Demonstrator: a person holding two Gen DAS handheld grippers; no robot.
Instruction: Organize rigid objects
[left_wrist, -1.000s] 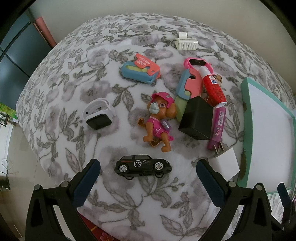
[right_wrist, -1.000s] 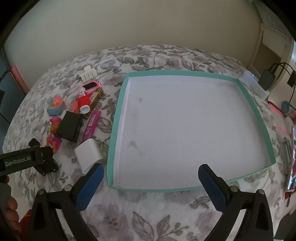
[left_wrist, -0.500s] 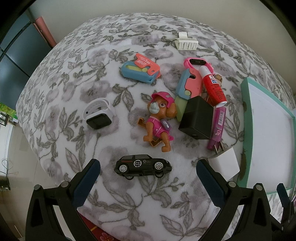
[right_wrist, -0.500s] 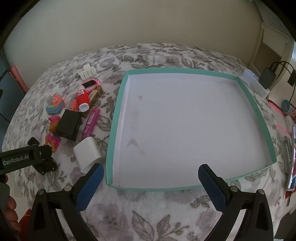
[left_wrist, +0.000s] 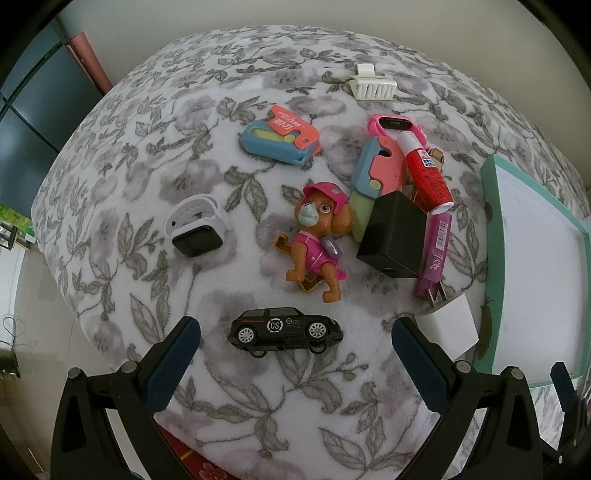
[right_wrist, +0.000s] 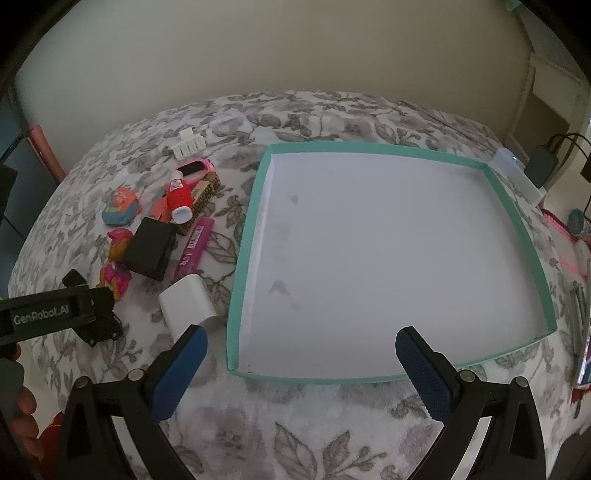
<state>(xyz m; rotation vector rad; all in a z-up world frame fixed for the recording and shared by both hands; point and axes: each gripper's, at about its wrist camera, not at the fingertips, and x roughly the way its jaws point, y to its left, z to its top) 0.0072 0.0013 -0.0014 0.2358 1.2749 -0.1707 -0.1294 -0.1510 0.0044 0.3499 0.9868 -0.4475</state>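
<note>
Left gripper (left_wrist: 295, 354) is spread wide and empty, straddling the black toy car (left_wrist: 284, 332), whose long axis lies crosswise between the fingers, near the bed's front edge. Right gripper (right_wrist: 301, 363), likewise apart, faces the empty teal tray (right_wrist: 369, 149).

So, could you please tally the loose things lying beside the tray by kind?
toys: 2, dog figure, black car
watches: 2, white watch, pink watch
chargers: 2, black charger, white charger
cases: 2, left case, right case
hair clip: 1
glue bottle: 1
purple tube: 1
brown box: 1
total: 12
</note>
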